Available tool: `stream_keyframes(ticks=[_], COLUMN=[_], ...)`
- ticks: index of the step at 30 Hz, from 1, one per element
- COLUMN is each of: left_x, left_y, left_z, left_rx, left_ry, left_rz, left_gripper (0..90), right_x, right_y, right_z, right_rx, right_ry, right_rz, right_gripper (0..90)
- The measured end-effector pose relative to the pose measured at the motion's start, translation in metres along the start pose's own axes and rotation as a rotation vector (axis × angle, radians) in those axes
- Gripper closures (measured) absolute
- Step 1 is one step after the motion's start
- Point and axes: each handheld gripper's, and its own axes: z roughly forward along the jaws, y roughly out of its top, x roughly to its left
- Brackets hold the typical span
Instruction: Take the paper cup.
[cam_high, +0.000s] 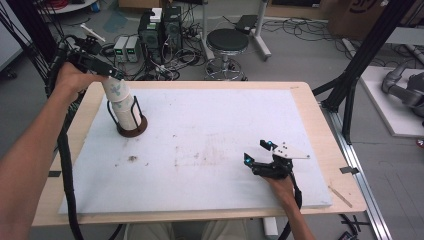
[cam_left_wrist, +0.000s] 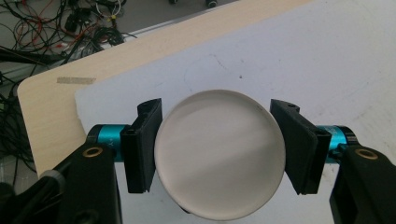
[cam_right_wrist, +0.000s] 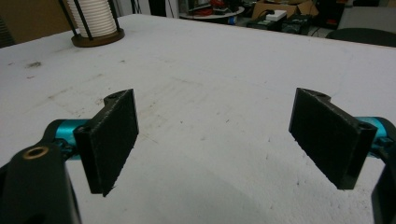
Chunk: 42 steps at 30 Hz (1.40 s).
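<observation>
I am closing my left tongs (cam_left_wrist: 217, 149) around the top white paper cup (cam_left_wrist: 219, 154), whose flat round bottom is facing me between the two black pads (cam_left_wrist: 142, 149); the left pad is touching the wall, and the right one is touching it or just beside it, I cannot tell which. That cup is sitting upside down on top of the tall stack of white paper cups (cam_high: 124, 102), which is leaning inside the black wire holder with a round brown base (cam_high: 133, 126) at the far left of the white foam-board tabletop (cam_high: 210, 145).

My right tongs (cam_high: 257, 152) are resting wide open and holding nothing on the tabletop, well apart from the holder, toward the near right corner.

Here is what is worrying me. The stack is tilting already, so if I am pulling sideways rather than along the stack's own line, I am likely dragging the holder over. Cups nest tightly, so I am risking lifting two or more at once, or the whole stack. Squeezing too hard is denting the thin wall; squeezing too lightly is letting the cup slip. And with my right tongs so far from the holder, nothing is steadying its base.
</observation>
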Motion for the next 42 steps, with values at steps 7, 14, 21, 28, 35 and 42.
stream_keyframes(ticks=[7,14,21,28,35,42], left_x=[0.000,0.000,0.002,0.001,0.001,0.002], left_y=[0.000,-0.001,0.000,0.000,-0.002,-0.003], left_z=[-0.004,-0.012,-0.019,-0.025,-0.028,-0.028], left_rx=[-0.016,-0.044,-0.068,-0.095,-0.098,-0.100], left_ry=[0.004,0.007,0.003,-0.009,-0.001,0.001], left_rz=[-0.001,-0.004,-0.002,0.003,0.003,0.002], left_gripper=[37.0,37.0,37.1,37.1,37.1,37.1], right_x=[0.000,0.000,0.000,0.000,0.000,0.000], right_y=[0.000,0.000,0.000,0.000,0.000,0.000], right_z=[0.000,0.000,0.000,0.000,0.000,0.000], right_rx=[-0.001,-0.001,-0.001,0.000,0.001,-0.001], right_ry=[0.000,-0.001,-0.002,-0.003,-0.003,-0.004], right_rz=[0.000,0.000,0.001,0.004,0.002,-0.001], right_gripper=[16.0,16.0,16.0,16.0,16.0,16.0])
